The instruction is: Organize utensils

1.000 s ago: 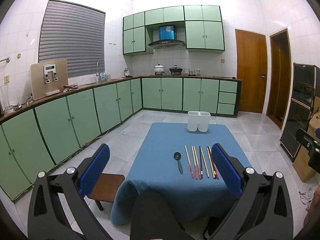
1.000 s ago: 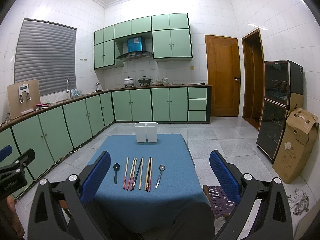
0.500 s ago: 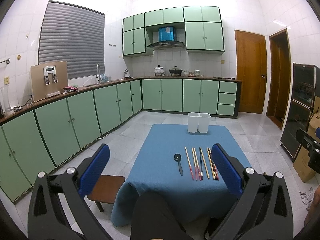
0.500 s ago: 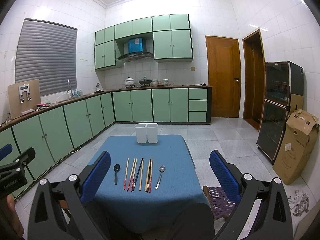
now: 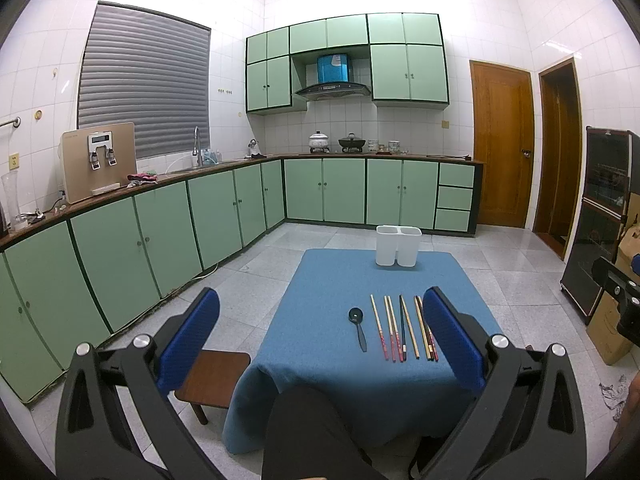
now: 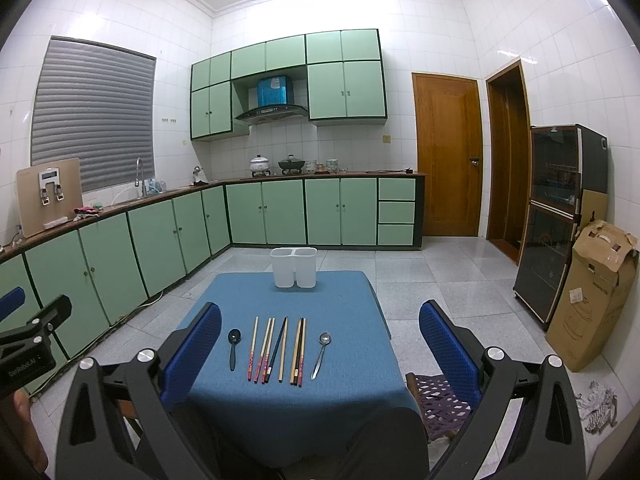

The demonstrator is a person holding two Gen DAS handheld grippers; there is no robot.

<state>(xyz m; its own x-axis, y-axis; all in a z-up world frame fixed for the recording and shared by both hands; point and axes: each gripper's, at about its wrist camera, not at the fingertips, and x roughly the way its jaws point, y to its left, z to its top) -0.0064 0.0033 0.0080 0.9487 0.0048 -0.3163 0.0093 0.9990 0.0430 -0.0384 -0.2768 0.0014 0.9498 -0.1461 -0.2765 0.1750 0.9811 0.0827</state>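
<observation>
Left hand-held gripper (image 5: pixel 320 336) spread wide, empty; right hand-held gripper (image 6: pixel 320 340) likewise, above chopsticks (image 6: pixel 276 350) on table (image 6: pixel 352 300).

Bright overhead glare, sharp focus, strong fisheye-bent edges.

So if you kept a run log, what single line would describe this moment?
stage: before first pick | left gripper: open, empty | right gripper: open, empty | black spoon, chopsticks, metal spoon: on blue table | white holder: far edge
</observation>
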